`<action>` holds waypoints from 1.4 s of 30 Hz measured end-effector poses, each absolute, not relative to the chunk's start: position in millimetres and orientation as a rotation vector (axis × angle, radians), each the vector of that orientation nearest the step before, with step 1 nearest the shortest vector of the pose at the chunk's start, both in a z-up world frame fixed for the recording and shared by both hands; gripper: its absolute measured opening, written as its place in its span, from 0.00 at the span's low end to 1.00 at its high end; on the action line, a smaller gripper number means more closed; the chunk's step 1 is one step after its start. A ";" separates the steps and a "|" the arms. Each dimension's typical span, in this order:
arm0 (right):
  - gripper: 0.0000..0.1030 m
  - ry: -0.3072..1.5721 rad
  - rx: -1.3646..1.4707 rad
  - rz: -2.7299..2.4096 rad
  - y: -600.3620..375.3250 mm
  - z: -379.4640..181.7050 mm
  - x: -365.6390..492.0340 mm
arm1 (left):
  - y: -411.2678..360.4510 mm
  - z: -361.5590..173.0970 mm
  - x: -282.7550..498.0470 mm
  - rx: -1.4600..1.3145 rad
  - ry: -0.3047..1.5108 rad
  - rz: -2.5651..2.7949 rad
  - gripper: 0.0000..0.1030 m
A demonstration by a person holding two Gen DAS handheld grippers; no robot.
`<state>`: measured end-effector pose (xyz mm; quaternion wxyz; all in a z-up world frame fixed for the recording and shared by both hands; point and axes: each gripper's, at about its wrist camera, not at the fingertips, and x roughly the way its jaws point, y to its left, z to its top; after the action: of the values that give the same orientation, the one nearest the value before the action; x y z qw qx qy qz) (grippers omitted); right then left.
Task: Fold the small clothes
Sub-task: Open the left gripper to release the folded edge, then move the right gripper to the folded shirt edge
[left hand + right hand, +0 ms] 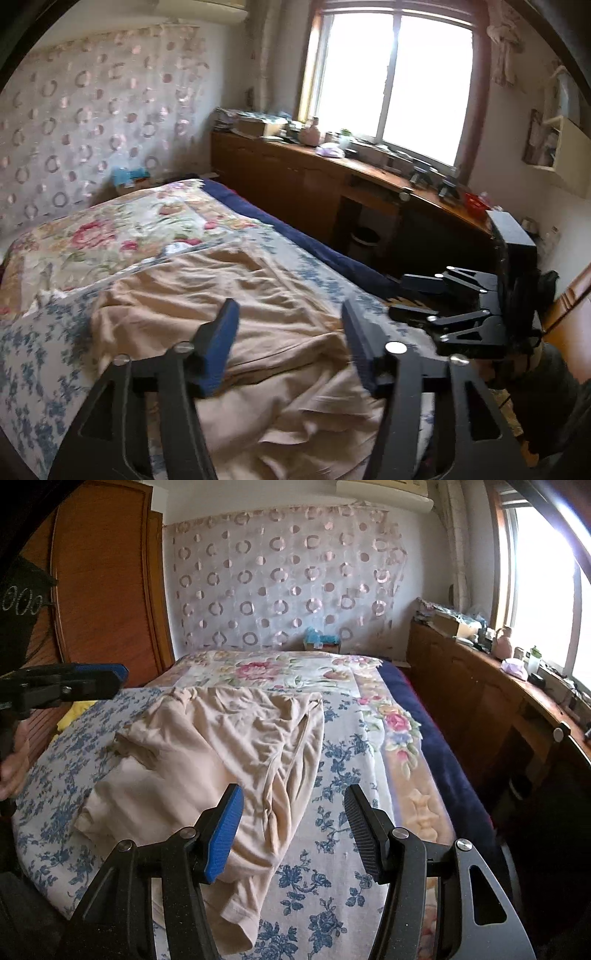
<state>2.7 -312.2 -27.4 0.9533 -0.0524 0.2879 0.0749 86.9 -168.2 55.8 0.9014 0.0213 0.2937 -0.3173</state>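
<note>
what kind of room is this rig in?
A home bedroom, most likely: a bed with floral blue-and-white sheet, a long wooden sideboard cluttered with small items under a bright window, and a wooden wardrobe.

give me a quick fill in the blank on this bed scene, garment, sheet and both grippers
1. The beige garment lies crumpled on a sheet printed with ____ flowers.
2. Nothing is between the fingers of the right gripper; it is ____.
3. The left gripper hangs above the garment with its fingers ____.
4. Under the window runs a long ____ counter covered with small items.

Missing words: blue; open; open; wooden
</note>
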 end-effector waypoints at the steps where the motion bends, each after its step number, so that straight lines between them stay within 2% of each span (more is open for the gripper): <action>1: 0.57 0.587 -0.107 0.156 -312.0 -25.7 3.9 | -162.8 53.4 88.2 0.044 0.604 -0.634 0.71; 4: 0.57 0.590 -0.109 0.175 -308.9 -24.3 10.2 | -134.8 45.1 87.4 0.028 0.591 -0.562 0.76; 17: 0.57 0.620 -0.198 0.340 -236.2 -24.6 78.3 | -29.8 2.9 84.5 -0.015 0.596 -0.259 0.76; 33: 0.57 0.779 -0.316 0.644 -111.6 -54.4 179.6 | 18.6 -4.4 71.2 -0.052 0.579 -0.179 0.76; 42: 0.57 0.875 -0.403 0.673 -80.8 -81.4 204.3 | 23.3 -5.5 68.1 -0.057 0.571 -0.170 0.76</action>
<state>204.3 -80.8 -81.4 0.8323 -0.1902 0.4128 0.3174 68.1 23.3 -5.5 0.9556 -0.0281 0.2812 -0.0836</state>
